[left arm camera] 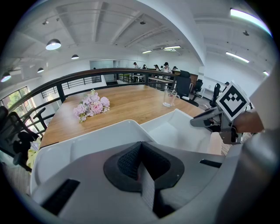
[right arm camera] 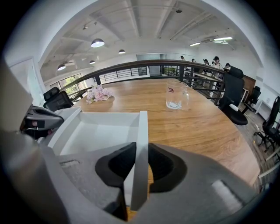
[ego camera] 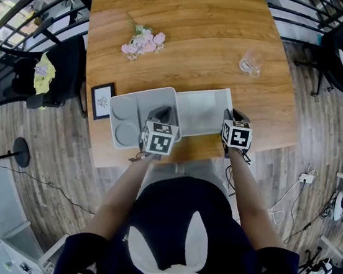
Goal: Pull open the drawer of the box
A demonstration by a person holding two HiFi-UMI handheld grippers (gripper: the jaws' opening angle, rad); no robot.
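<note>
The drawer (ego camera: 203, 109) stood well out of the box (ego camera: 130, 118), toward the right of the head view, with its whole white floor bared and empty. The pull looked largely done, with at most a last stretch and the release left. The right claw (right arm camera: 139, 162) was clamped narrowly on the drawer's end wall, the white panel upright between its pads. The left claw (left arm camera: 140, 153) was drawn together, apparently pinching a thin edge of the box to steady it, though that view was too close to be sure. Box and drawer lay at the tabletop's (ego camera: 199, 24) near edge, centre frame. Both were plain white and shallow, and the box's top had moulded round hollows.
</note>
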